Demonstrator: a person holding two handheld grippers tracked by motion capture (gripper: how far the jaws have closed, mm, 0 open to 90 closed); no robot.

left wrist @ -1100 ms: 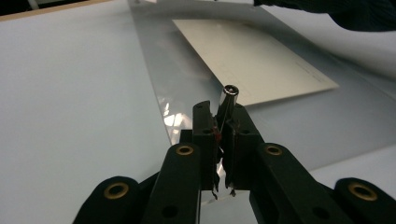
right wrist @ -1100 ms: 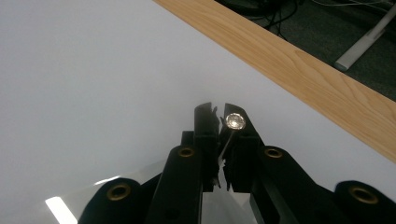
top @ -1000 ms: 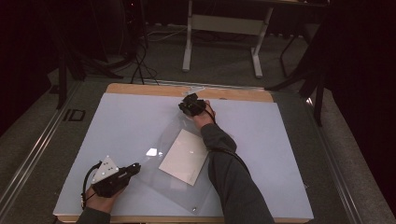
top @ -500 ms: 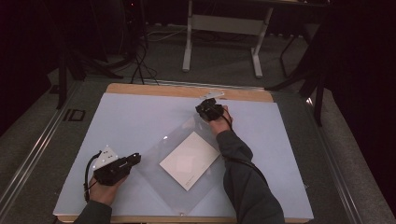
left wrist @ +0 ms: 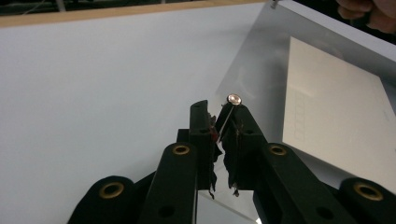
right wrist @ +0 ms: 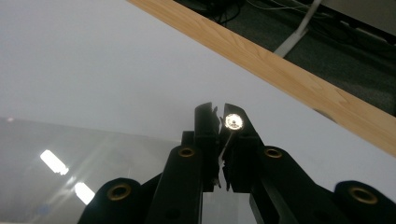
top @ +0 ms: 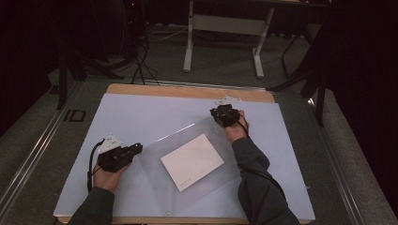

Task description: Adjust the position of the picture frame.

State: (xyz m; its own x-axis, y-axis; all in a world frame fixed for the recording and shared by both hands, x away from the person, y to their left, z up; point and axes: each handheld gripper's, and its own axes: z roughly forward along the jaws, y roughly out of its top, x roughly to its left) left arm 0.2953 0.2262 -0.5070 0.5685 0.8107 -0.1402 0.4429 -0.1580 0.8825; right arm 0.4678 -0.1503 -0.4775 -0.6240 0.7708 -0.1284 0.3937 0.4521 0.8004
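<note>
Clear plastic sheet (top: 187, 159), thin and glossy, lies across the pale blue desk (top: 141, 112) between both tongs. Left tongs (top: 136, 149) pinch its left corner, jaws nearly shut on the edge just below a small round metal stud (left wrist: 234, 98). Right tongs (top: 219, 114) clamp the far right corner beside another shiny stud (right wrist: 233, 121). Under the sheet rests a flat white rectangular card (top: 192, 161), set askew, near the middle.

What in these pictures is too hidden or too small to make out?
- Print on the white card: high view, too small; left gripper view, blurred.
- Clear sheet corners: pinched inside left gripper and right gripper, hidden by the jaws.
- Sheet's right edge: high view, under the sleeve.
</note>
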